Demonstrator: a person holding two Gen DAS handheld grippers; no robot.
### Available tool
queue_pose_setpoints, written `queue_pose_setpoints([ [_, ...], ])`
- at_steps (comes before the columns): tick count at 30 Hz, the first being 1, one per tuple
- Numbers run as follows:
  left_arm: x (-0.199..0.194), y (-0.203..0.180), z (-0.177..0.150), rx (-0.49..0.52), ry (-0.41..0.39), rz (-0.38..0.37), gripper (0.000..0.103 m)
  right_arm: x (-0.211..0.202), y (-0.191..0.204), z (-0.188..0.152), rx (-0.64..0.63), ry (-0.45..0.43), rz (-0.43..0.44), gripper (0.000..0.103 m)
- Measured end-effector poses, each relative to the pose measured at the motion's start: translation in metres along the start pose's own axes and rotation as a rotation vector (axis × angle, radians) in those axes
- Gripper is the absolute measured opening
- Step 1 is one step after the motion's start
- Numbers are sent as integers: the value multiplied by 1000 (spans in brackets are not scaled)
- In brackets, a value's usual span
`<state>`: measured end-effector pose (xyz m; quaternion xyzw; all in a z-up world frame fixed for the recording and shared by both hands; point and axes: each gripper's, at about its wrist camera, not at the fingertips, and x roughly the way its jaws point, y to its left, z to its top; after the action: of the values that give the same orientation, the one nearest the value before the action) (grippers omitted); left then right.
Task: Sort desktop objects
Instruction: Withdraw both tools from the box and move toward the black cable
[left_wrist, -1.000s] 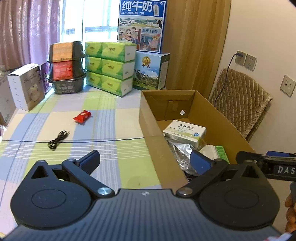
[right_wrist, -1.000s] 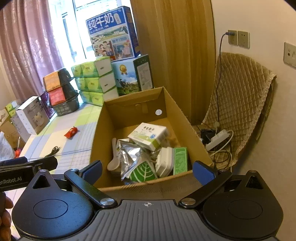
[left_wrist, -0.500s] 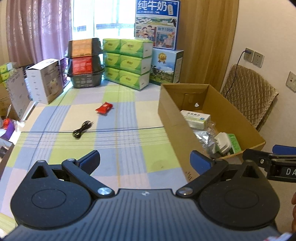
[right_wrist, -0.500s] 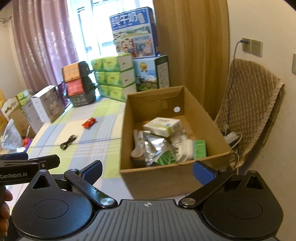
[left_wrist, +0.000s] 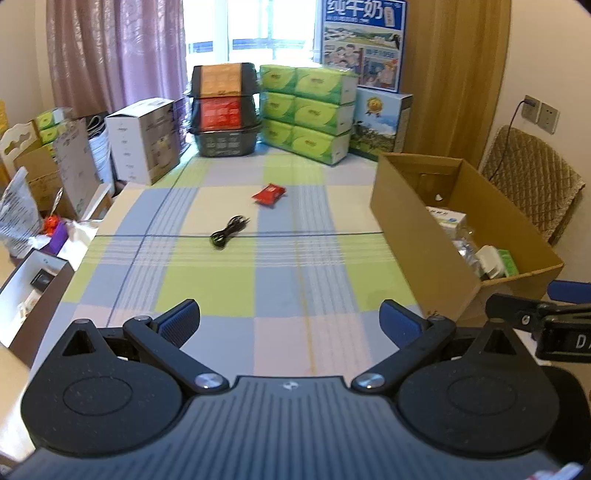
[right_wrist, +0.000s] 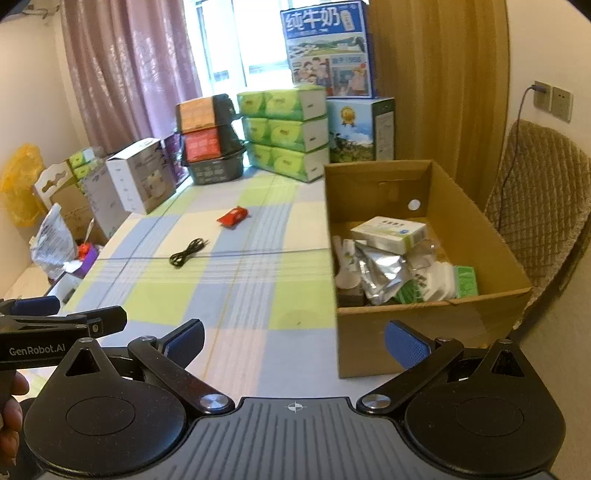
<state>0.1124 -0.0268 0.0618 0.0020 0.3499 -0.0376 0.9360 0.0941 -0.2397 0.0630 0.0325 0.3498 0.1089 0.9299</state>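
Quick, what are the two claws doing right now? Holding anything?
Left claw: open, holding nothing, above the checked tablecloth.
Right claw: open, holding nothing, beside the cardboard box.

Cable (left_wrist: 229, 232) before packet (left_wrist: 269, 194), left of box (left_wrist: 413, 236)

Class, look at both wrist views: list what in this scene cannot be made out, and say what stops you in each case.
- Bottom of the cardboard box, right wrist view: covered by the silver pouch and other packs.
- Box contents, left wrist view: mostly hidden behind its near wall.
- Red packet label: too small, blurred.
- Black cable plug type: too small.
- Right tool, left wrist view: cut off by the edge.
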Motion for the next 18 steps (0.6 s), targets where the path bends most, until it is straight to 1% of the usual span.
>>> queue_pose_setpoints([
  [5,-3,18,-6,-21,5,22,102,4,12,-2,-9,14,16,101],
  [8,-6,28,-8,-34,6,21,102,7,20,-3,-23,20,26,101],
  [18,-9,54,-11,-60,4,50,102,21,47,-6,-64,54,61,101],
])
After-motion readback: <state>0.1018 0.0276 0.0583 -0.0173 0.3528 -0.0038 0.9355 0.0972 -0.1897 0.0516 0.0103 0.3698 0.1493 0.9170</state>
